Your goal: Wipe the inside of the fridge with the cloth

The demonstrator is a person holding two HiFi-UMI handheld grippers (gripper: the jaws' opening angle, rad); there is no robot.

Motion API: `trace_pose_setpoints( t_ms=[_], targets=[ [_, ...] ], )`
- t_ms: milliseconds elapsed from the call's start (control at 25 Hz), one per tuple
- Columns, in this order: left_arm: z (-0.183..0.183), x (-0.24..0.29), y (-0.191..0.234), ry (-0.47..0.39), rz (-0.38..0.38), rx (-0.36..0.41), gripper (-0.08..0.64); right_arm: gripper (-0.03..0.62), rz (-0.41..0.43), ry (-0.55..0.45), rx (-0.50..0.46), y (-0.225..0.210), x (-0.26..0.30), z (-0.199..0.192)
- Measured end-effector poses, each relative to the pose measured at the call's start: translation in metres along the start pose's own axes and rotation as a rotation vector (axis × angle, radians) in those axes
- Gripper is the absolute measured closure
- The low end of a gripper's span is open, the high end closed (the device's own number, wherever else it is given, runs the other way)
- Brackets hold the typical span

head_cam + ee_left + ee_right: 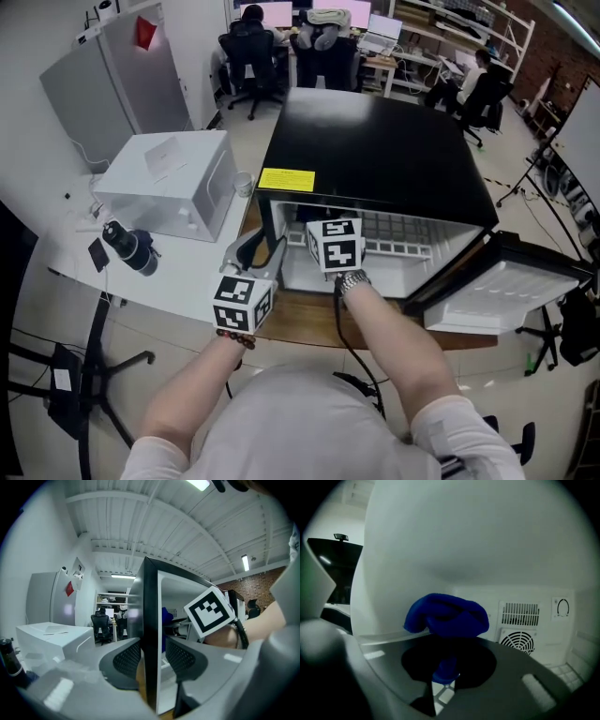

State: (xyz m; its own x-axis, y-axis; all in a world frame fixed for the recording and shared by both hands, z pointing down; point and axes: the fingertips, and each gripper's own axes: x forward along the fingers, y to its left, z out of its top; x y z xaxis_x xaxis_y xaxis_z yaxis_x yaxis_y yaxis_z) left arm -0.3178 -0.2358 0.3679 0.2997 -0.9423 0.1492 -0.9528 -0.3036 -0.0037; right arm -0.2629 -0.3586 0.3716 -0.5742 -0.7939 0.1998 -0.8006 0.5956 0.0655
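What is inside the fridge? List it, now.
The right gripper is in the fridge, shut on a bunched blue cloth. A white wire shelf and rear vents show; anything under the shelf is covered.

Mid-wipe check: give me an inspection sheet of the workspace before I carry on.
Surface: wooden table under the fridge; white desk beside it.
Job's things: fridge door open; blue cloth bunched, inside the fridge.
Clutter: white box, black camera and glass on the desk.
Grippers: left gripper closed on the front edge of the fridge's left wall; right gripper closed on the cloth.
Cables: black cable runs back from the right gripper along the forearm.
Surroundings: people seated at desks behind; grey cabinet far left.
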Motion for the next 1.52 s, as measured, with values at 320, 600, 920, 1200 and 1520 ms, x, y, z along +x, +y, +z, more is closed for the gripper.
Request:
trace_pose_setpoints(
  t_ms=[320, 600, 920, 1200, 1520],
  targets=[
    [0.000, -0.001, 0.000, -0.009, -0.009, 0.004, 0.405, 0.526, 0.011, 0.131, -0.039, 0.011, 0.018, -0.025],
    [0.001, -0.001, 0.000, -0.018, -0.008, 0.003, 0.405, 0.528, -0.022, 0.220, -0.068, 0.002, 0.022, -0.041],
    [0.000, -0.001, -0.001, -0.021, -0.002, -0.002, 0.405, 0.528, -0.072, 0.252, -0.093, -0.019, 0.013, -0.050],
    [0.001, -0.001, 0.000, -0.023, 0.003, -0.003, 0.405, 0.528, -0.118, 0.255, -0.082, -0.042, 0.002, -0.051],
    [0.001, -0.001, 0.001, -0.028, 0.011, -0.013, 0.407, 0.528, -0.169, 0.257, -0.057, -0.073, -0.015, -0.057]
  ],
)
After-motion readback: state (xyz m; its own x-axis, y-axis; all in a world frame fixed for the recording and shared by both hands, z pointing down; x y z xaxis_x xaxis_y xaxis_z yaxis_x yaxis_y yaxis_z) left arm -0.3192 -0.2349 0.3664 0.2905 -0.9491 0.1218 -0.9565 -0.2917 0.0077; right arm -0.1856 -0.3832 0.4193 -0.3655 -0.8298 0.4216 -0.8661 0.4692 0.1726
